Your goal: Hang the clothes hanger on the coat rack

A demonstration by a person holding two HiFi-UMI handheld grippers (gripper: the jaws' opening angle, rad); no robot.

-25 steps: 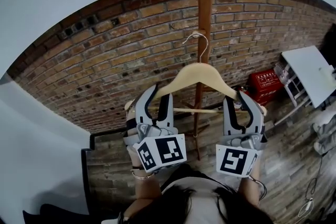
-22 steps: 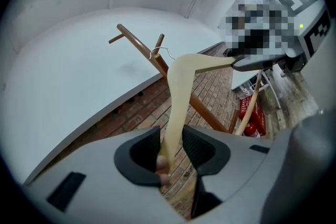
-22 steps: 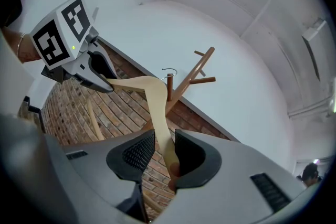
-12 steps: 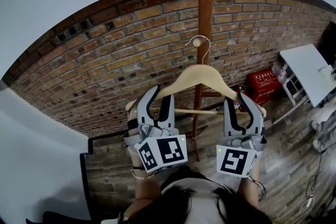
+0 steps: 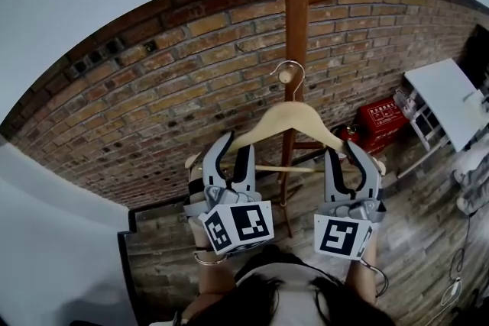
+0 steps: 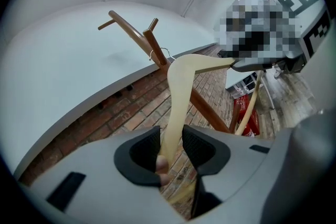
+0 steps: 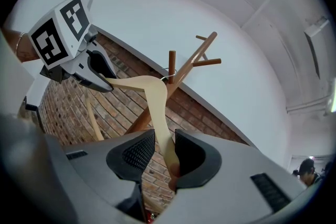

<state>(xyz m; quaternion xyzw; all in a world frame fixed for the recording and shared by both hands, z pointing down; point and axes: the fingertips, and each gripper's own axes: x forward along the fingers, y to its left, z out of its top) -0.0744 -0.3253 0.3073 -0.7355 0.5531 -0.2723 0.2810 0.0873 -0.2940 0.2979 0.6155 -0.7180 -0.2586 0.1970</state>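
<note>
As a person raises a wooden clothes hanger [image 5: 286,118] to the coat rack [image 5: 295,11], the head view shows the left tool [image 5: 233,147] and the right tool [image 5: 344,151] each gripping one shoulder end, with the hanger held level before a brick wall [image 5: 153,88]. Its wire hook [image 5: 301,73] lies against the rack's pole, looped round the end of a short peg [image 5: 286,75]; whether it rests on that peg cannot be told. In the left gripper view, the jaws are clamped on the pale wooden arm, the rack's branches beyond. In the right gripper view, the jaws pinch the opposite arm the same way. The hanging step looks under way. Next, the hook likely needs lowering onto the peg to take the weight before either tool lets go.
</note>
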